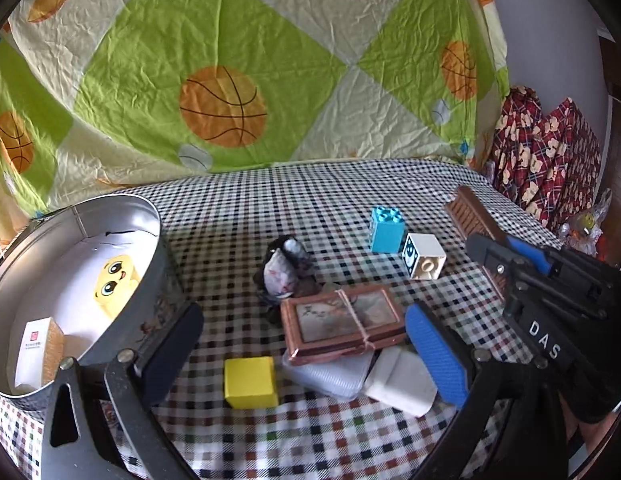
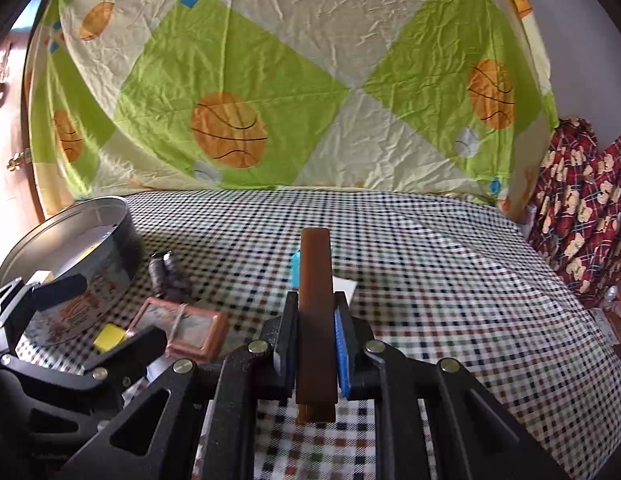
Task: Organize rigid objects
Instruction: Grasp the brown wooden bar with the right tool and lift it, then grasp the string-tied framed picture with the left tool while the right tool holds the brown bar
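My right gripper (image 2: 315, 332) is shut on a flat brown ridged block (image 2: 315, 300), held on edge above the checked cloth; the block also shows in the left wrist view (image 1: 468, 212). My left gripper (image 1: 306, 352) is open and empty, fingers (image 1: 434, 356) either side of a yellow cube (image 1: 250, 382), a brown framed picture tied with string (image 1: 342, 322) and two white pads (image 1: 402, 384). A blue brick (image 1: 386, 228), a white brick (image 1: 424, 256) and a dark crumpled lump (image 1: 284, 270) lie beyond. A round metal tin (image 1: 150, 240) at left holds a yellow face block (image 1: 114, 280) and a small box (image 1: 34, 352).
The checked tablecloth (image 2: 450, 280) covers the table. A basketball-print sheet (image 2: 310, 80) hangs behind. Red patterned fabric (image 2: 582, 200) is piled at the right edge. The tin also shows at left in the right wrist view (image 2: 90, 248).
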The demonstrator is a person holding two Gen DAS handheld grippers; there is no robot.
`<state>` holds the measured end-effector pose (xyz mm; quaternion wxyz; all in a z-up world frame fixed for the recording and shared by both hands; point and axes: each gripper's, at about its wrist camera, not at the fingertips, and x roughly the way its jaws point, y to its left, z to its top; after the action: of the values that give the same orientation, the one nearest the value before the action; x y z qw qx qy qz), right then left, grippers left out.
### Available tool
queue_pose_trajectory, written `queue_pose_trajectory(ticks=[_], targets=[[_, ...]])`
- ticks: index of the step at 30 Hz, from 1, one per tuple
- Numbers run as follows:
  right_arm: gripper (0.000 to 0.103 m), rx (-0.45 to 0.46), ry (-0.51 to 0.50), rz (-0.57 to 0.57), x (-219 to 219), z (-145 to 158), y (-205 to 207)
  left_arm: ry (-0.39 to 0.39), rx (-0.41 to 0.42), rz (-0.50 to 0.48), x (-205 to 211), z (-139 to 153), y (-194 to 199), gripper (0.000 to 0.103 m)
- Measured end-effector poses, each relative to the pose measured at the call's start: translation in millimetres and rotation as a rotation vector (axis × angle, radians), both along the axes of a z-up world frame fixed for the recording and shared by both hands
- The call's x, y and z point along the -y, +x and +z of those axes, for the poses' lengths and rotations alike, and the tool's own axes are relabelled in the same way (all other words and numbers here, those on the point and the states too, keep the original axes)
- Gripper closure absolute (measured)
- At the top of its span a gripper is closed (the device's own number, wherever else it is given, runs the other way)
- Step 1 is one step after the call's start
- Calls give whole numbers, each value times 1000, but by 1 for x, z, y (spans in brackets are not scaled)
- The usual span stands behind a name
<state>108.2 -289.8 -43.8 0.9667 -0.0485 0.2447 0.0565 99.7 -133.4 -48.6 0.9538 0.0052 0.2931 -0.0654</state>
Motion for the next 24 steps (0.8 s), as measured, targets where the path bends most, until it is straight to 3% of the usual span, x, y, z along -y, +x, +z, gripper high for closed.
queue_pose_trajectory(ticks=[11,18,20,23,24], targets=[[86,36,19,-91,19,4,9,14,-78,17,19,-9,24,1],[86,21,35,-94,22,3,13,40,-137,9,25,-17,35,1],[86,12,38,-94,23,3,15,42,-156,1,26,-19,38,4],[86,14,42,-96,24,3,14,25,-171,3,23,-21,40,21],[86,14,41,-97,24,3,14,15,-170,0,22,-21,40,21]])
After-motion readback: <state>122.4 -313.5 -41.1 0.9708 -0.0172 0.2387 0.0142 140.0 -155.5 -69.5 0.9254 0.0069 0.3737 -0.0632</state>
